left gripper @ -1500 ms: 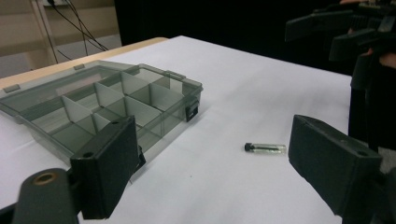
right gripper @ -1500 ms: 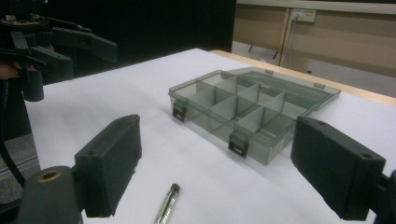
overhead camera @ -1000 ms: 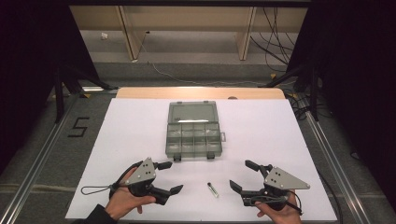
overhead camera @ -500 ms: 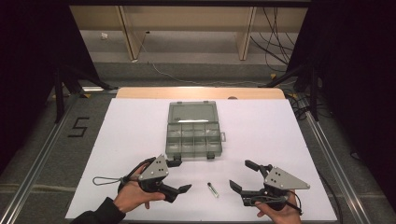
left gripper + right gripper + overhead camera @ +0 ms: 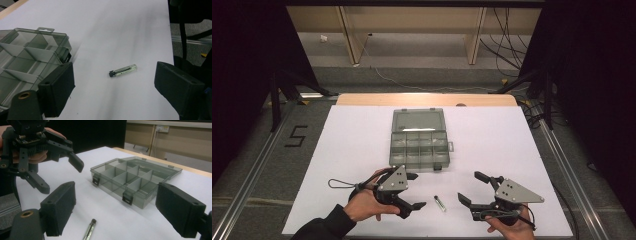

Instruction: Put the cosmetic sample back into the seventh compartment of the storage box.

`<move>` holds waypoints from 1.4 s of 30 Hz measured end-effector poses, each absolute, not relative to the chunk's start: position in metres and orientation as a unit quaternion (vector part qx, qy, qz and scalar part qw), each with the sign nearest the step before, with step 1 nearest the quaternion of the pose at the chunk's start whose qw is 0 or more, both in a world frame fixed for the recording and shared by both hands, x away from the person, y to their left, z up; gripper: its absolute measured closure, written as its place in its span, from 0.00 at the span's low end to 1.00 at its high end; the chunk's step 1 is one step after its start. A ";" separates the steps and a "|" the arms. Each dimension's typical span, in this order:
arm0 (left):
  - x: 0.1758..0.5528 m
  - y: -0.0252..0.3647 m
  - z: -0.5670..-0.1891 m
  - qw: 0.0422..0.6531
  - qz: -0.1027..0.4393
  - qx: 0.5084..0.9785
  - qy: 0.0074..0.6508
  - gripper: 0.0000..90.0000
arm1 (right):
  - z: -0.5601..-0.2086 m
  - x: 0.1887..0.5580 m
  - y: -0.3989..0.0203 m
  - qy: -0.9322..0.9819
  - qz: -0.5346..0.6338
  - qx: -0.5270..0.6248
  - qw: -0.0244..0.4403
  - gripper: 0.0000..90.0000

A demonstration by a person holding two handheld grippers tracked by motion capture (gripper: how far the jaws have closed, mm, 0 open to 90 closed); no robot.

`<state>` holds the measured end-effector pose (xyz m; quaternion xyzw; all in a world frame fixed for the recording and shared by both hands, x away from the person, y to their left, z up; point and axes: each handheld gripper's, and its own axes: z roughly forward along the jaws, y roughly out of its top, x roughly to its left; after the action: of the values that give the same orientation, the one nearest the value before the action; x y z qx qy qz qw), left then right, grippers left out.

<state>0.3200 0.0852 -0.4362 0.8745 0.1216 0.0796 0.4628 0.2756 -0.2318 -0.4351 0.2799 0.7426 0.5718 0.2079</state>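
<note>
My left gripper (image 5: 417, 191) hangs with its jaws spread wide and nothing between them, just beside the small glass vial (image 5: 440, 203) that lies flat on the white bench near its front edge, in front of the open compartment box (image 5: 418, 145). My right gripper (image 5: 470, 186) waits on the vial's other side, jaws equally apart and empty. I judge the step is picking up the vial. To do it well, I should bring the left jaws down across the vial's narrow width, centred on its body, and close gently so it cannot roll or skid away.
</note>
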 end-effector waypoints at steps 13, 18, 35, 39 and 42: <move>0.325 0.057 -0.440 0.420 0.068 0.902 0.068 0.19 | -0.435 0.276 -0.232 0.743 0.572 0.279 0.207 0.20; 0.329 0.044 -0.441 0.395 0.064 0.915 0.042 0.20 | -0.435 0.274 -0.231 0.745 0.568 0.288 0.198 0.20; 0.339 0.008 -0.454 0.336 0.050 0.940 -0.026 0.26 | -0.435 0.275 -0.232 0.742 0.571 0.289 0.201 0.20; 0.342 0.003 -0.456 0.325 0.042 0.944 -0.040 0.27 | -0.435 0.276 -0.232 0.741 0.572 0.281 0.213 0.20; 0.345 -0.001 -0.456 0.307 0.040 0.949 -0.055 0.29 | -0.435 0.275 -0.232 0.743 0.570 0.288 0.202 0.20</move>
<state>0.3449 -0.0006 -0.4555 0.9494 -0.0552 0.0399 0.3066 0.2748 -0.2320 -0.4348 0.2878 0.7427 0.5697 0.2025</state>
